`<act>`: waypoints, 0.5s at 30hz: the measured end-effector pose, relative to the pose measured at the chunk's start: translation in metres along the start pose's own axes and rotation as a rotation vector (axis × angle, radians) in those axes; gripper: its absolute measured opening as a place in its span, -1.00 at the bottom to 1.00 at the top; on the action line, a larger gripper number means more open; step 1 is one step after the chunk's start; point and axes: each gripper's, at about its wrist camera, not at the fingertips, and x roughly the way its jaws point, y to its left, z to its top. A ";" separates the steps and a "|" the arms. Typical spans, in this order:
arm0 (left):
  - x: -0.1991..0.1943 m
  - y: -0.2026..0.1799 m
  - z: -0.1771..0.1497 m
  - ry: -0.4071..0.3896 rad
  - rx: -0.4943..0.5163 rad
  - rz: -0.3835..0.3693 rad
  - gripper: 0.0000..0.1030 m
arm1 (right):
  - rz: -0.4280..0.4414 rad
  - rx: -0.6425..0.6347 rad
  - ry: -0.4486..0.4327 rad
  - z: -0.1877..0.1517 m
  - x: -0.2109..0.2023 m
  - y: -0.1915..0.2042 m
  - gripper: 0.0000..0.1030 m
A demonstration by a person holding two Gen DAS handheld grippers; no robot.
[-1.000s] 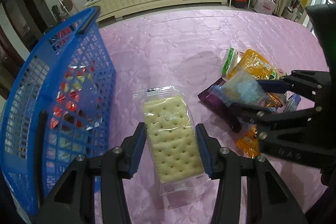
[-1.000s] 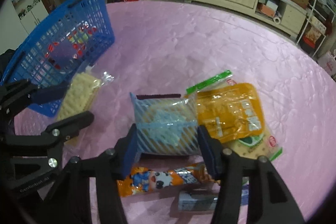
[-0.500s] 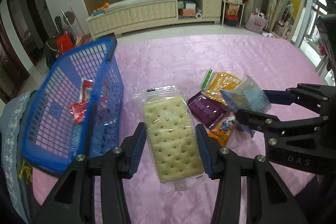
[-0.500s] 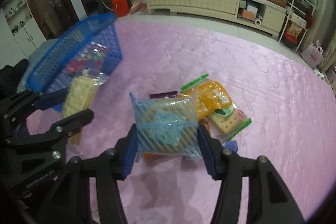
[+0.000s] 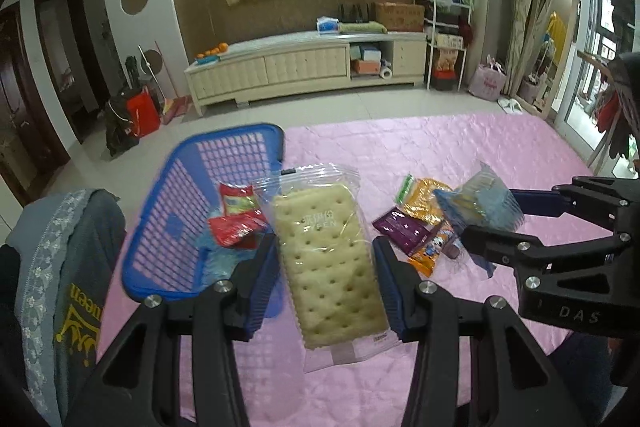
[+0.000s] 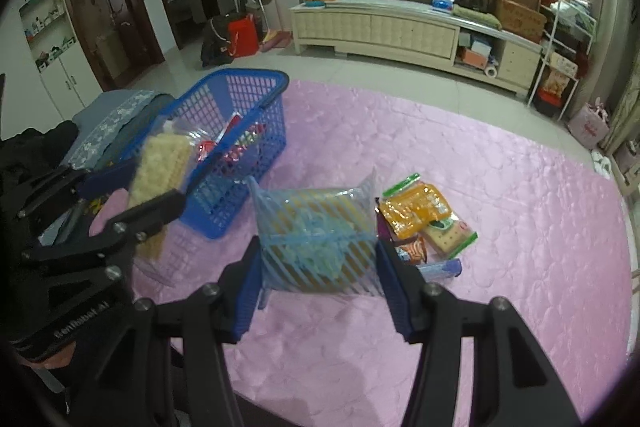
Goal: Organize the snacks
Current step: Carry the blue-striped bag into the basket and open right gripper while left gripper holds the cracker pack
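My left gripper (image 5: 326, 269) is shut on a clear pack of pale crackers (image 5: 328, 267), held in the air beside the blue plastic basket (image 5: 176, 227). The basket holds red snack packets (image 5: 236, 215). My right gripper (image 6: 318, 267) is shut on a blue-striped clear snack bag (image 6: 316, 247), lifted above the pink tablecloth (image 6: 500, 267). A pile of snacks lies on the cloth: an orange pack (image 6: 416, 211), a green-edged cracker pack (image 6: 448, 235) and a purple pack (image 5: 404, 231). The left gripper and its crackers (image 6: 160, 179) also show in the right wrist view, next to the basket (image 6: 248, 147).
Grey clothing (image 5: 68, 267) hangs over a chair at the table's left edge. A long cream cabinet (image 5: 304, 67) stands across the room by the far wall. The table's near edge (image 6: 360, 415) runs just below the right gripper.
Both grippers have risen well above the table with their packs. The basket and the snack pile now look smaller and lower, and the basket's inside shows.
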 end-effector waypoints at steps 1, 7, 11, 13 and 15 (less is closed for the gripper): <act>-0.003 0.005 0.001 -0.003 -0.002 -0.005 -0.12 | 0.004 0.004 -0.004 0.003 -0.001 0.001 0.15; -0.012 0.042 0.015 -0.019 -0.030 -0.028 -0.12 | 0.049 0.011 -0.049 0.027 -0.008 0.023 0.15; -0.013 0.068 0.022 -0.026 -0.030 -0.004 -0.12 | 0.066 -0.012 -0.060 0.044 -0.002 0.044 0.15; -0.013 0.084 0.024 -0.026 -0.041 0.000 -0.12 | 0.076 -0.028 -0.064 0.052 0.003 0.058 0.16; -0.013 0.099 0.025 -0.029 -0.050 0.008 -0.12 | 0.087 -0.032 -0.063 0.058 0.009 0.067 0.16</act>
